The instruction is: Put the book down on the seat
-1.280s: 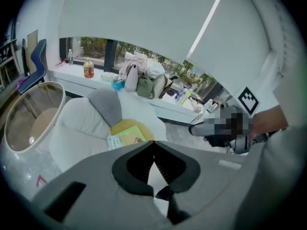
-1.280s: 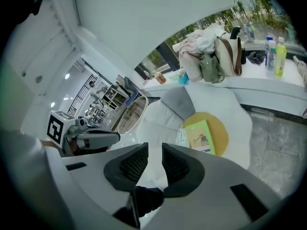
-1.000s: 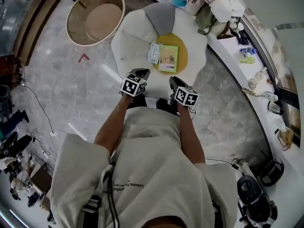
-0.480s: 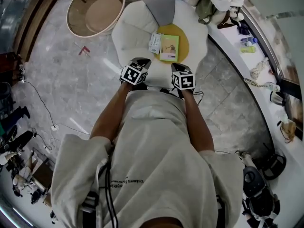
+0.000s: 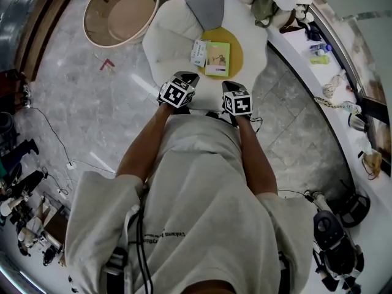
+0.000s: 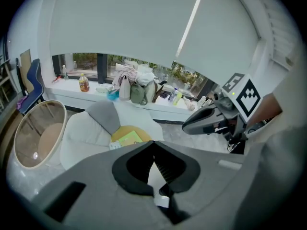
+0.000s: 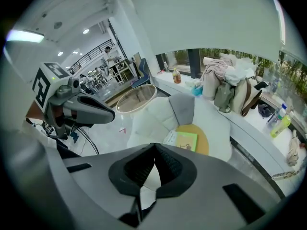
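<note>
Green book [image 5: 217, 59] rests on the seat [image 5: 168, 41], apparently delivered, so left gripper [image 5: 185, 77] and right gripper [image 5: 230, 86] hang closed, empty.

Green book [image 5: 217, 59], yellow cushion [image 5: 236, 55], white seat [image 5: 166, 40], grey pillow [image 5: 205, 8].

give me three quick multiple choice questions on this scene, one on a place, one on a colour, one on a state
1. Where is the green book?
A on the floor
B on the seat
C on the windowsill
2. What colour is the round cushion under it?
A yellow
B red
C blue
3. The right hand-held gripper is:
A shut and empty
B holding the book
C wide open
Answers: B, it lies flat on the seat; A, yellow shows around the book; A, its jaws meet with nothing between them.
</note>
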Demonstrator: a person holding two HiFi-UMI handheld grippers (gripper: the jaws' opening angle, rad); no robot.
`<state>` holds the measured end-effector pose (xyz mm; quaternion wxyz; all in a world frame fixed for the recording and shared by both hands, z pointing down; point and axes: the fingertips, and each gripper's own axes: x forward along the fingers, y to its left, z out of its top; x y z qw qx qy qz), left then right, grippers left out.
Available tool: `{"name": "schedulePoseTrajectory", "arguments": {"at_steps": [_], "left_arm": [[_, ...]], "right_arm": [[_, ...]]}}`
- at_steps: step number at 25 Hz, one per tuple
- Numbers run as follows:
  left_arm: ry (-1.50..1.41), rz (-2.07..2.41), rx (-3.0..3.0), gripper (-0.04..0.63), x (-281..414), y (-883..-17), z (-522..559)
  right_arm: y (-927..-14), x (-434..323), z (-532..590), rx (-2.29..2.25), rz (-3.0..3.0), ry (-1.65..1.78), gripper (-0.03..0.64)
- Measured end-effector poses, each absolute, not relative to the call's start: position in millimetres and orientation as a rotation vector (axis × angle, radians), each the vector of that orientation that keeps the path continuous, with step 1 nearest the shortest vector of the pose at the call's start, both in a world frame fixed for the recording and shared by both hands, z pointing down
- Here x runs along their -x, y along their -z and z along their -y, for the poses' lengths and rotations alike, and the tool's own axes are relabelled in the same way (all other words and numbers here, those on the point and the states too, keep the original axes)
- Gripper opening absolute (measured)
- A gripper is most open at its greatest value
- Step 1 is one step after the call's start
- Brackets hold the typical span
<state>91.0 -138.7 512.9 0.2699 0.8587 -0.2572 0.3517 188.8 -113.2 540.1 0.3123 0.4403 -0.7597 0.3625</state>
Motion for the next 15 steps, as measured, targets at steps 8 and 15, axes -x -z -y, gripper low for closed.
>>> {"name": "schedulePoseTrajectory", "arguments": {"at_steps": [8, 15], "left_arm": [[-0.942, 0.691, -2.306, 0.008, -86.9, -512.5, 137.1], [-0.964, 0.683, -2.299, 0.008, -86.4, -516.2, 135.1]], "right_arm": [[-534.6, -190.2, 115.1, -1.220, 2.003, -0.921, 0.008], [-532.3, -198.1, 116.5, -1.300, 1.995, -0.932, 0.006]]}}
